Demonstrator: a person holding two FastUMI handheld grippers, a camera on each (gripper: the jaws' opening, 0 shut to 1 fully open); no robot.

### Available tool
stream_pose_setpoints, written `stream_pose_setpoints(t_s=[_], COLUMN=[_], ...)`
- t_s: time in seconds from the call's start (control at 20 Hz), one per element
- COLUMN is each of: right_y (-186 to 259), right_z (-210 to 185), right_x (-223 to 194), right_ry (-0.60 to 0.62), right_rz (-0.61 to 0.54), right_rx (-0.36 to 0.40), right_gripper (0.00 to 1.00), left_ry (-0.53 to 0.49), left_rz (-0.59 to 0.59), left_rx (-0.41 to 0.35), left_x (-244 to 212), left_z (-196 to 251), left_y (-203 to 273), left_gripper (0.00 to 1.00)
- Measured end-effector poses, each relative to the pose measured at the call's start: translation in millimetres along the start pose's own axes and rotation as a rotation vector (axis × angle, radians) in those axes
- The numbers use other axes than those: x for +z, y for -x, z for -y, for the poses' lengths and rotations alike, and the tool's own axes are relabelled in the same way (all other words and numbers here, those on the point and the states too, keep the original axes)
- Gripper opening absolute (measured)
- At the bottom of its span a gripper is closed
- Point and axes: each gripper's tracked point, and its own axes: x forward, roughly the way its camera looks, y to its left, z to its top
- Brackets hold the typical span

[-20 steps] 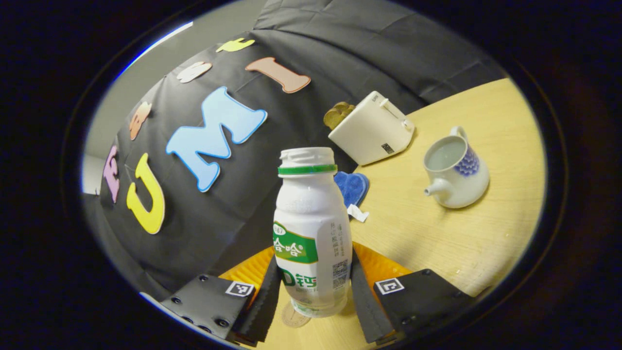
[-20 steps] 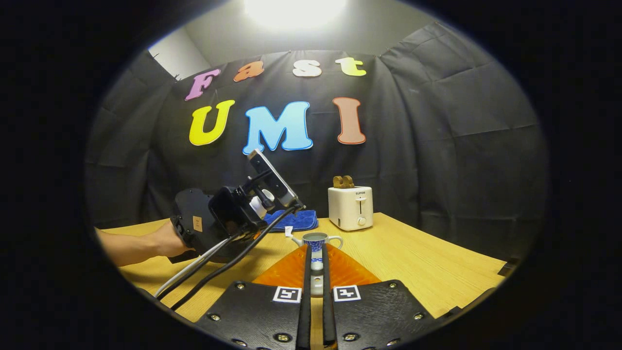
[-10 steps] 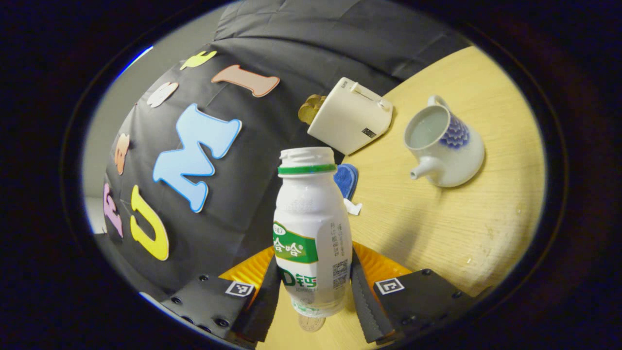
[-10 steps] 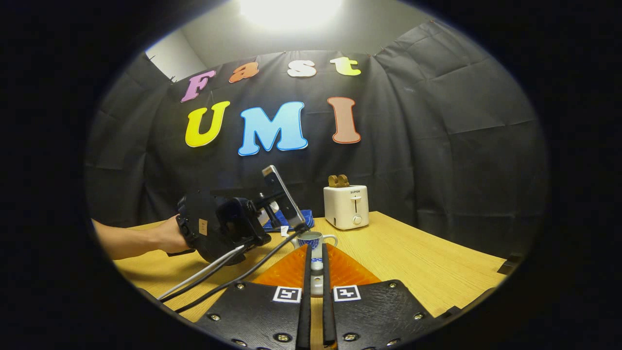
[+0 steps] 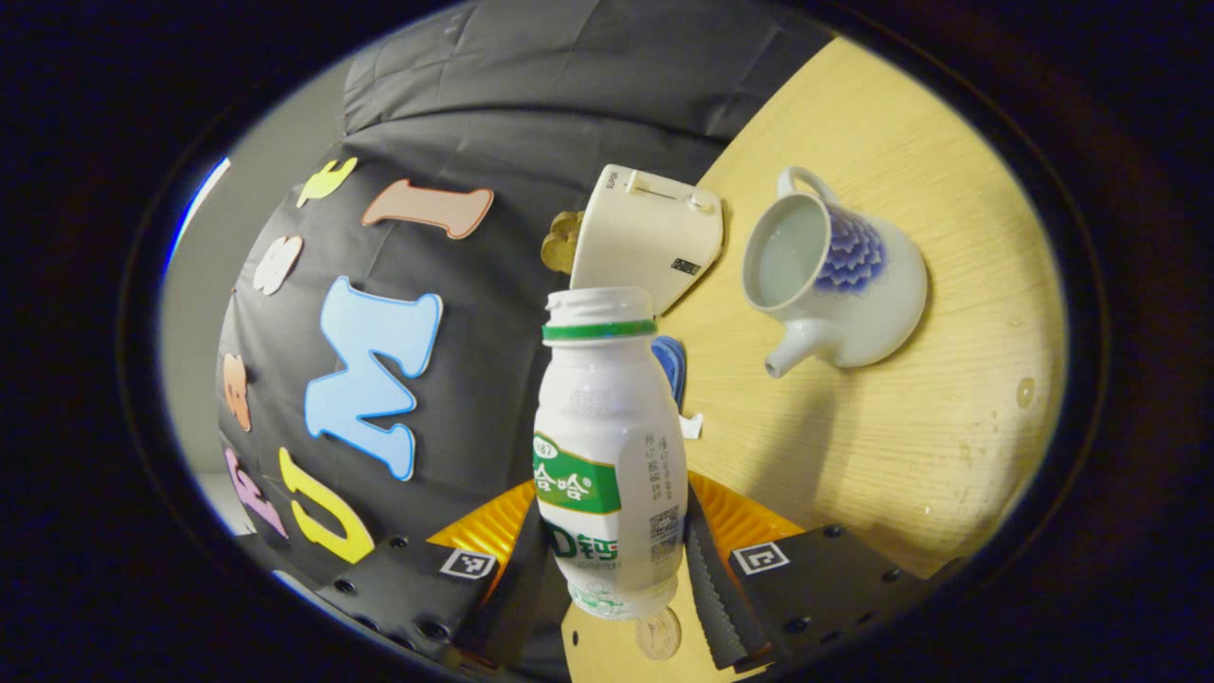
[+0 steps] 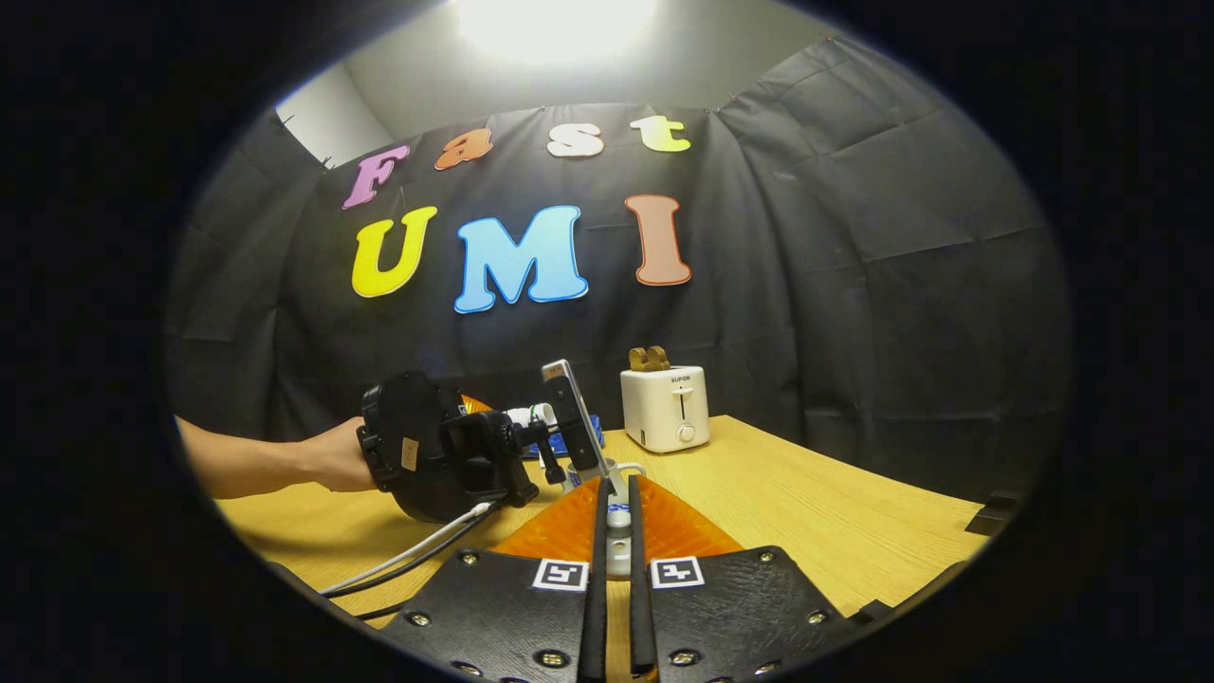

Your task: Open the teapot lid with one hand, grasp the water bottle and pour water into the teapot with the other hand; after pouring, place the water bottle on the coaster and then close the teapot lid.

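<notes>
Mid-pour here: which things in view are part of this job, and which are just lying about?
Job:
- water bottle, uncapped, gripped by the left gripper
- teapot, lid off
- teapot lid, pinched in the right gripper
- coaster, partly seen under the bottle

Lying about:
- toaster with toast
- blue cloth
- wooden table

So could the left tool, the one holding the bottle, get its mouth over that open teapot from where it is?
Probably yes. The left tool grips the uncapped bottle, already tilted toward the teapot. The pot's top is uncovered, with bare table between them and nothing in the way.
</notes>
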Motion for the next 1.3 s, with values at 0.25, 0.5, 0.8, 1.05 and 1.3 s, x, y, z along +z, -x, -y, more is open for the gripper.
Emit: stream_pose_setpoints(t_s=[0.25, 0.5, 0.8, 1.05, 1.3], right_y=[2, 2, 5, 6, 6], right_z=[5, 3, 1, 0, -4], right_x=[4, -1, 4, 8, 9], right_ry=[-0.018, -0.028, -0.043, -0.034, -0.008], right_rz=[0.013, 0.002, 0.02, 0.024, 0.015], right_rx=[-0.012, 0.004, 0.024, 0.025, 0.037], right_gripper=[0.1, 0.1, 0.1, 0.1, 0.1], left_ry=[-0.078, -0.131, -0.221, -0.249, -0.276], left_rz=[0.002, -0.007, -0.009, -0.001, -0.019], left_rx=[0.006, 0.007, 0.022, 0.012, 0.01], left_x=[5, 9, 18, 22, 15], left_z=[2, 2, -3, 2, 5], left_y=[-2, -2, -1, 3, -3], left_gripper=[0.81, 0.81, 0.81, 0.81, 0.79])
